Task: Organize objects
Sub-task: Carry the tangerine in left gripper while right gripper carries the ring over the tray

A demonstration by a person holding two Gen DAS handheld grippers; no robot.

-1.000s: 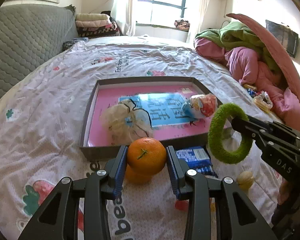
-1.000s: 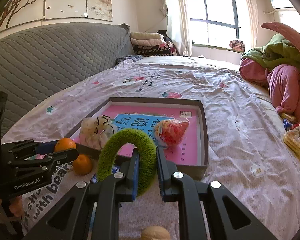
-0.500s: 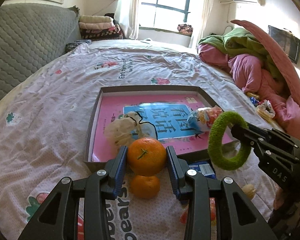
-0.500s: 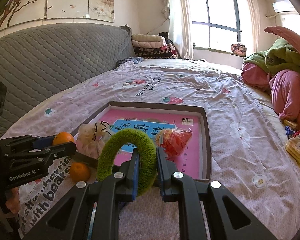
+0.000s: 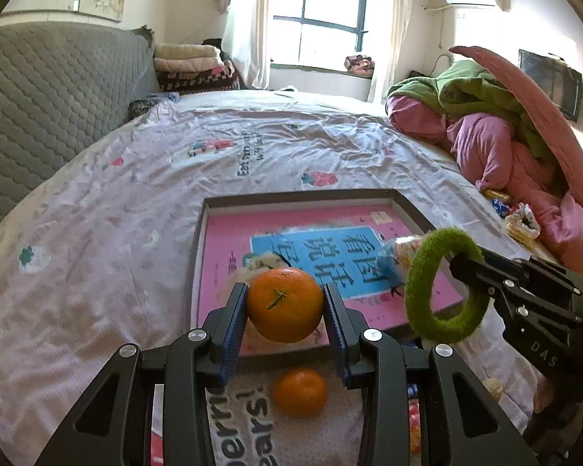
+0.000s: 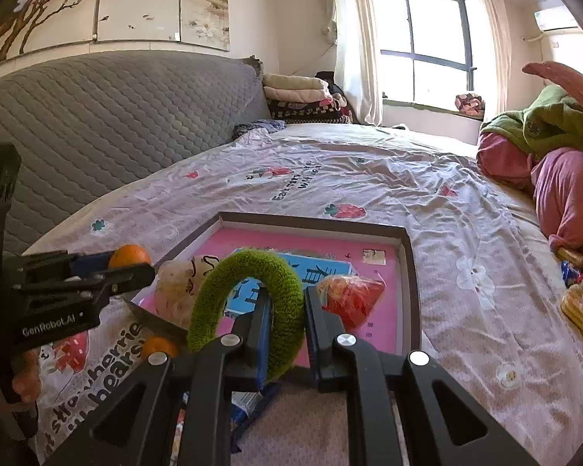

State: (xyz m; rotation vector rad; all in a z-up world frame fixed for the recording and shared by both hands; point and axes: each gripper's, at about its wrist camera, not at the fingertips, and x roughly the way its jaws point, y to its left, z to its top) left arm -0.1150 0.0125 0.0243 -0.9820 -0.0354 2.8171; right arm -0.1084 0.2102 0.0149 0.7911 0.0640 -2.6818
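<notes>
Left claw (image 5: 285, 305) was clamped on an orange (image 5: 284, 303), blue pads pressing both its sides, held in the air over the near edge of the shallow box (image 5: 213, 204) on the bed (image 5: 97, 202). Right claw (image 6: 285, 310) was closed tight on a fuzzy green ring (image 6: 248, 268), gripping its right-hand band so the loop stood upright above the box's near right part; in the left wrist view the ring (image 5: 443, 283) hung off the right claw's tip. A second orange (image 5: 300, 391) lay on the bedsheet just in front of the box, below the left claw. Inside the box, on its pink-and-blue printed floor: a pale crinkled bag with black cord (image 6: 175, 283) near the left wall, and a red snack packet (image 6: 349, 293) toward the right. A blue packet (image 6: 248, 407) sat on the sheet under the right claw. Pile of pink and green bedding (image 5: 486, 116) at the bed's far right.
</notes>
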